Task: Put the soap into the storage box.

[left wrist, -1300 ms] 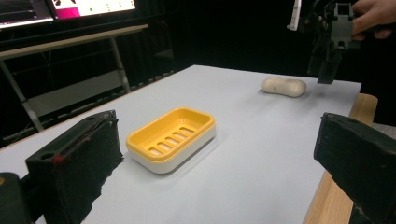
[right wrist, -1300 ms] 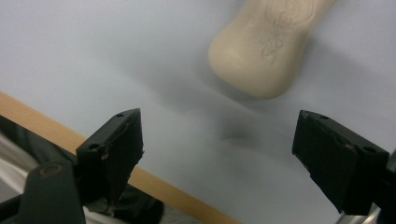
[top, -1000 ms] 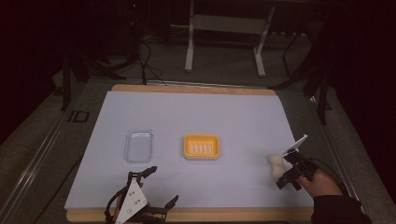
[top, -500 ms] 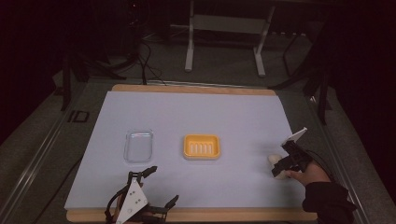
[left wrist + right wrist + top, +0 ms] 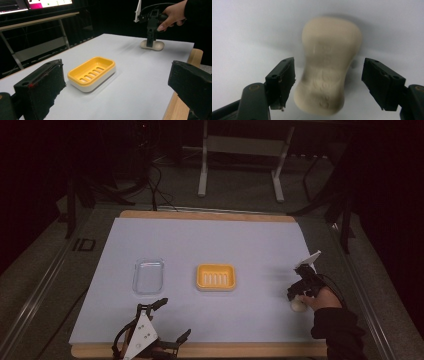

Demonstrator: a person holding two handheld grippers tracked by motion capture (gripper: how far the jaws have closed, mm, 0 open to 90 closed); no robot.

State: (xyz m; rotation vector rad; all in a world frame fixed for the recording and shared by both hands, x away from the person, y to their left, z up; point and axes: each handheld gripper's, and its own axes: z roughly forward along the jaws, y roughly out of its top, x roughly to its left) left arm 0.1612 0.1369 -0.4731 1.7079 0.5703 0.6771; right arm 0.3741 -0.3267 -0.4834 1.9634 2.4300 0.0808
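A cream soap bar (image 5: 298, 305) lies on the white mat near the right edge. My right gripper (image 5: 296, 296) points down over it, held by a hand (image 5: 322, 298). In the right gripper view the soap (image 5: 328, 67) lies between the two open jaws of the right gripper (image 5: 328, 82), and neither pad touches it. A yellow soap dish (image 5: 216, 277) sits mid-table, empty. My left gripper (image 5: 174, 318) is at the near edge, open wide with nothing in it. The left gripper view shows the dish (image 5: 92, 73) just ahead, the soap (image 5: 158, 45) farther off and the right gripper (image 5: 150, 42) standing on it.
A clear plastic tray (image 5: 148, 276) lies left of the dish. The wooden table edge (image 5: 210, 215) frames the mat (image 5: 210, 240). Beyond the table stand a metal frame (image 5: 240, 165) and loose cables on the floor.
The right hand has drawn toward the near edge and brought its gripper down around the soap. The left gripper has not moved.
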